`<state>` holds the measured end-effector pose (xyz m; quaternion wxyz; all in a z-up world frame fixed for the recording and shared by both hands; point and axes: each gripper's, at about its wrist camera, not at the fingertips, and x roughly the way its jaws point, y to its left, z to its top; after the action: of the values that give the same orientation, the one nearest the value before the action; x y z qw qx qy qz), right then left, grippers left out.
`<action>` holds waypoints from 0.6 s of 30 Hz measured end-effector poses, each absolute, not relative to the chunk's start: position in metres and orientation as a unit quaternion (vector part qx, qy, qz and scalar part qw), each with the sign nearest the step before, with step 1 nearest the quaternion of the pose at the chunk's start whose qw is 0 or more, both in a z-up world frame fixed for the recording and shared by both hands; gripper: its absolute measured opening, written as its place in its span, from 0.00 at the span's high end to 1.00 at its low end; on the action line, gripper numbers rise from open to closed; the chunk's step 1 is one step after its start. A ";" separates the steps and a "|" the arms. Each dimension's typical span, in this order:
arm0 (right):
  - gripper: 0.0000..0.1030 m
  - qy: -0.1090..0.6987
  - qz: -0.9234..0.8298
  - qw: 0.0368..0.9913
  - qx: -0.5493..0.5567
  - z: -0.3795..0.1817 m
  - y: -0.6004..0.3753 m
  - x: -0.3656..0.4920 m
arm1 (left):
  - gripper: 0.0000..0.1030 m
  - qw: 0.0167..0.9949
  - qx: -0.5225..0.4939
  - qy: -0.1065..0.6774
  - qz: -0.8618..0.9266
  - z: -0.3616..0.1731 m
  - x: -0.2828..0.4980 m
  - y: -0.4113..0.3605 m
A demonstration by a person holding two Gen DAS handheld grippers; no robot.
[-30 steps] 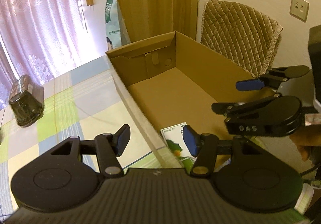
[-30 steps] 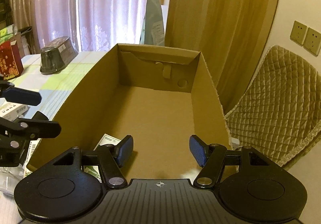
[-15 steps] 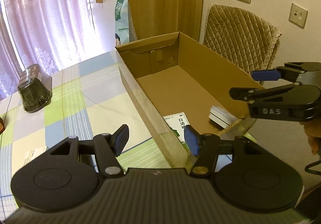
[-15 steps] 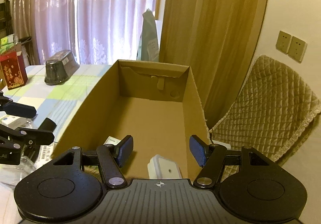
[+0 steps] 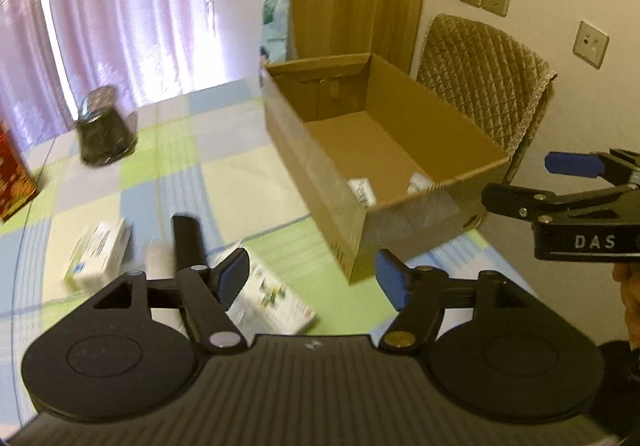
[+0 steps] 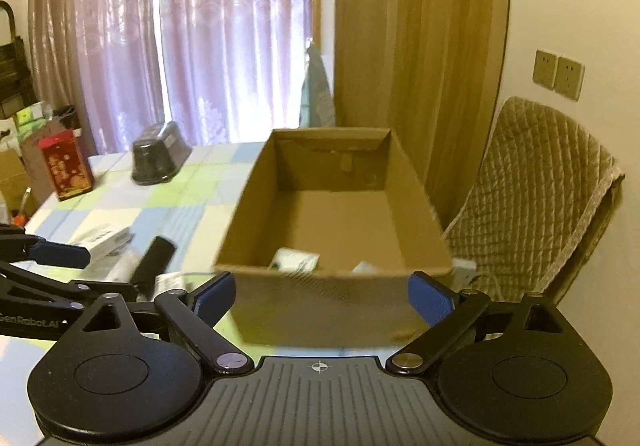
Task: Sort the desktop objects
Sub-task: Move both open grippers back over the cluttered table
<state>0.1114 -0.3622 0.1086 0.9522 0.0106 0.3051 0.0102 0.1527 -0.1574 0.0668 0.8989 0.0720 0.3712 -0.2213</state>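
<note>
Cardboard box (image 6: 320,310) with two packets inside.

A black two-finger left gripper with blue pads (image 5: 312,278) hovers wide apart and empty above a table covered in a green, blue and cream checked cloth (image 5: 192,166). Just beneath it lie a white printed carton (image 5: 272,298), a black stick-shaped object (image 5: 188,242) and a white and blue box (image 5: 98,248). An open brown cardboard box (image 5: 320,166) sits beyond, holding two small white items. The right gripper (image 5: 520,182), also parted, hangs near the box's corner.
</note>
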 end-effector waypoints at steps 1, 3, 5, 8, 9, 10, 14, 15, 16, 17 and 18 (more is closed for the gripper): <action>0.07 0.307 0.013 0.951 0.015 0.108 -0.358 0.106 | 0.32 0.900 0.069 0.373 -0.216 0.067 0.147 -0.152; 0.07 0.312 0.018 0.950 0.023 0.107 -0.348 0.096 | 0.26 0.902 0.064 0.376 -0.202 0.066 0.136 -0.138; 0.07 0.318 0.024 0.947 0.034 0.107 -0.340 0.086 | 0.20 0.904 0.058 0.379 -0.189 0.066 0.125 -0.125; 0.07 0.323 0.034 0.945 0.038 0.108 -0.324 0.073 | 0.11 0.906 0.048 0.385 -0.171 0.066 0.107 -0.104; 0.07 0.324 0.037 0.944 0.041 0.108 -0.320 0.069 | 0.09 0.907 0.046 0.386 -0.164 0.065 0.102 -0.097; 0.07 0.326 0.040 0.944 0.045 0.108 -0.315 0.065 | 0.08 0.908 0.043 0.387 -0.157 0.065 0.097 -0.091; 0.07 0.332 0.051 0.940 0.060 0.106 -0.296 0.053 | 0.01 0.911 0.039 0.386 -0.137 0.065 0.076 -0.068; 0.07 0.332 0.054 0.939 0.064 0.105 -0.292 0.050 | 0.01 0.912 0.038 0.386 -0.133 0.065 0.072 -0.064; 0.07 0.332 0.058 0.939 0.067 0.104 -0.287 0.048 | 0.01 0.913 0.038 0.385 -0.130 0.065 0.068 -0.060; 0.07 0.332 0.062 0.939 0.071 0.102 -0.283 0.045 | 0.01 0.914 0.037 0.385 -0.126 0.065 0.064 -0.056; 0.07 0.330 0.065 0.939 0.073 0.101 -0.279 0.043 | 0.01 0.914 0.036 0.384 -0.123 0.065 0.060 -0.052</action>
<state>0.0426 -0.2793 0.1007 0.9388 0.0729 0.3304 0.0651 0.0604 -0.0519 0.0652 0.9144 0.0361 0.3840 -0.1229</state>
